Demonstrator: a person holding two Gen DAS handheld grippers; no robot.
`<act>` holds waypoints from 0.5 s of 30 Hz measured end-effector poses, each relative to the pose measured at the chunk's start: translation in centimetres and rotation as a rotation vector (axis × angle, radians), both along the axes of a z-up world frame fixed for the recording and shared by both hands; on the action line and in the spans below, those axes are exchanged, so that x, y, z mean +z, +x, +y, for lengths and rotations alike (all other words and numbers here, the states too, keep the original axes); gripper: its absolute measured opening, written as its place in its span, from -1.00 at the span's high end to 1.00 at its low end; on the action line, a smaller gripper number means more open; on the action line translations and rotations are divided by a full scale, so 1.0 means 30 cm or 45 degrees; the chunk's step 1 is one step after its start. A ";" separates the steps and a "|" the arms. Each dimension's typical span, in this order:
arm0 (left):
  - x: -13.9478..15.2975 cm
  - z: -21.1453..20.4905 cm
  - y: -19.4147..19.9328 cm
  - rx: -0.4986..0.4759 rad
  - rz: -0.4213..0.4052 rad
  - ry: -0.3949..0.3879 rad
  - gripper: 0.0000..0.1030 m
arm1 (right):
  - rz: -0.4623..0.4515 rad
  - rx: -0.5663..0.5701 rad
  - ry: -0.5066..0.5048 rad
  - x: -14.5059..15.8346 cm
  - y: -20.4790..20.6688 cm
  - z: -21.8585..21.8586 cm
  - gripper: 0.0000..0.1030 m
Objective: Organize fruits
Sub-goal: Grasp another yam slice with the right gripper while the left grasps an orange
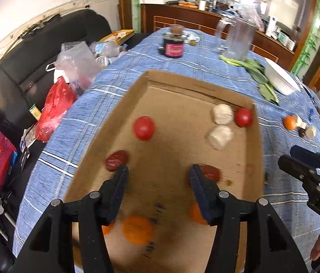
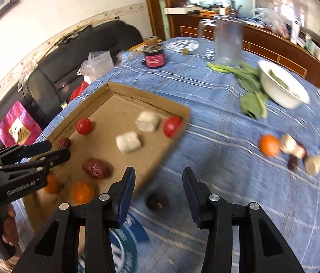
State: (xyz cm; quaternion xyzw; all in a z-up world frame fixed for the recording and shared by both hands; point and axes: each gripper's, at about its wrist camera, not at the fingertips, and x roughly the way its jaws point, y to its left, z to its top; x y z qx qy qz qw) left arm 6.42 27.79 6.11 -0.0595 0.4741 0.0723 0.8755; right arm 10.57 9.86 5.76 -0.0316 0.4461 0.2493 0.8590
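Right tool (image 2: 158, 177) alone sees a dark fruit (image 2: 157, 201) outside the box (image 2: 160, 159).

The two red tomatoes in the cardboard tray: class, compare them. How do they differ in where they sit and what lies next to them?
The left tomato sits out on open cardboard with bare tray floor around it; the right tomato is tucked into the far right corner of the cardboard tray.
The right tomato sits close beside a white mesh-wrapped fruit; the left tomato has nothing that close.
Both are round, red, similar in size and inside the tray.
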 end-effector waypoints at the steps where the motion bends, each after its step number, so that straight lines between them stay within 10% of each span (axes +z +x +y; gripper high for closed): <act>1: 0.003 -0.036 0.001 -0.018 0.001 0.002 -0.08 | 0.002 -0.016 0.006 0.001 -0.012 -0.036 0.09; 15: 0.009 -0.524 0.112 -0.282 0.016 0.061 -0.26 | 0.025 -0.347 -0.052 -0.060 0.049 -0.635 0.10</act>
